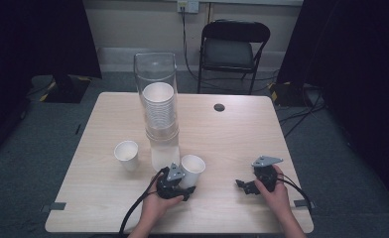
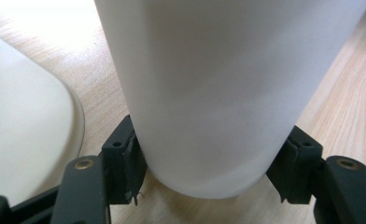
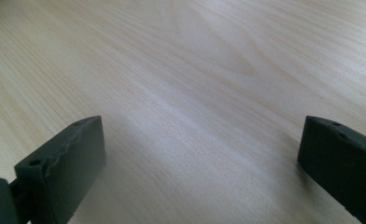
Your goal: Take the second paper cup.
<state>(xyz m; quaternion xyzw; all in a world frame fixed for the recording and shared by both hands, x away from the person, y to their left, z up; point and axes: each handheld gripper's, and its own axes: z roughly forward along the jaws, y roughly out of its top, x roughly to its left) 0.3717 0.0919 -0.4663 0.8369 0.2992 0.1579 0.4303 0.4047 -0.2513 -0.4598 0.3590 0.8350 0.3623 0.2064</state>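
Note:
A white paper cup [image 1: 192, 167] stands on the wooden table [image 1: 232, 134] near its front middle. My left gripper [image 1: 186, 184] is shut on this cup low on its wall. In the left gripper view the cup [image 2: 218, 84] sits between both black pads [image 2: 125, 163], which press its sides just above the base. My right gripper [image 1: 243, 186] rests at the front right, apart from the cup. Its jaws stand wide open over bare wood [image 3: 200, 158], with nothing between them.
A clear tube dispenser [image 1: 155, 72] holding a stack of paper cups [image 1: 159, 106] stands mid-table, and its white base [image 2: 22, 121] lies just left of the held cup. Another paper cup [image 1: 126, 153] stands left of the dispenser. A black chair [image 1: 234, 49] is beyond the table.

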